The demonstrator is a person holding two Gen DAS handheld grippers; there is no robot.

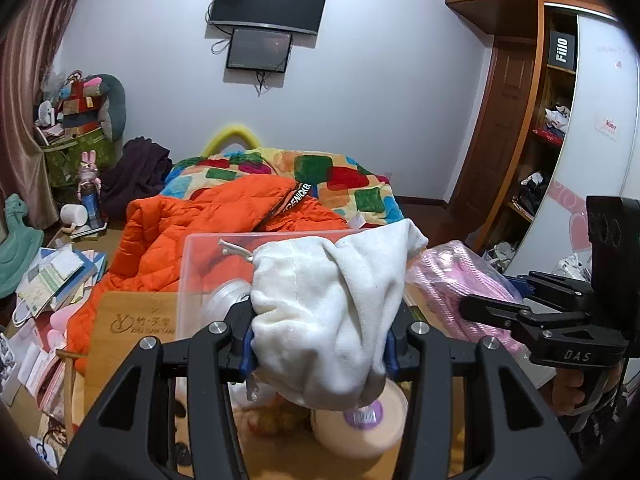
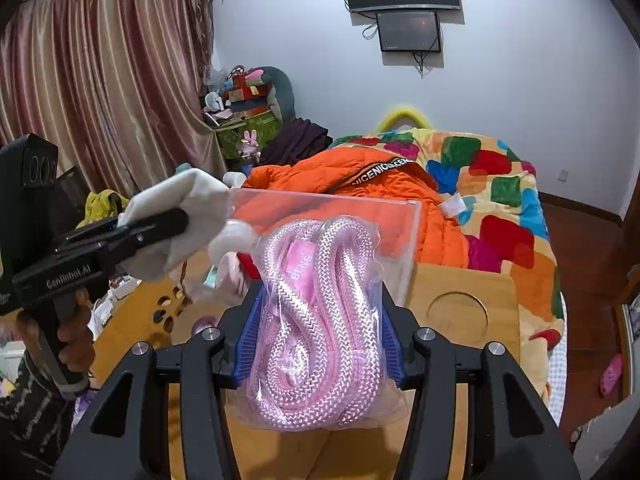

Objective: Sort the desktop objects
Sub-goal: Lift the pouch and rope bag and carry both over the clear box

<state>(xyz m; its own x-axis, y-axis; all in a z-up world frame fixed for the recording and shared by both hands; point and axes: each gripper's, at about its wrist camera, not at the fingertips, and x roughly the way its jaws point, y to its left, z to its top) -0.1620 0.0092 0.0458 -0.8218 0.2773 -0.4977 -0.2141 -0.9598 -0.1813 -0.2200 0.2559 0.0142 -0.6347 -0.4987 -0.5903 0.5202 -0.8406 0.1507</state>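
A: Where does the clear bin (image 1: 224, 264) lie from the left gripper (image 1: 320, 344)?

B: Dead ahead, toward twelve o'clock. The gripper is clamped on a white cloth pouch (image 1: 332, 312), whose long axis runs away from the camera, its loose top leaning over the bin's near wall.

A: And the other side?

B: The right gripper (image 2: 320, 336) squeezes a bagged pink rope (image 2: 316, 328) between its blue pads (image 2: 250, 340) (the coils stand nearly upright). From it the bin (image 2: 328, 216) sits at twelve, a touch behind the bag's top.

A: Which is nearer?

B: I'd judge the left; its pouch already overlaps the bin, while in the left view the rope (image 1: 452, 292) hangs at about three o'clock, beside the bin above the wooden worktop (image 2: 460, 308).
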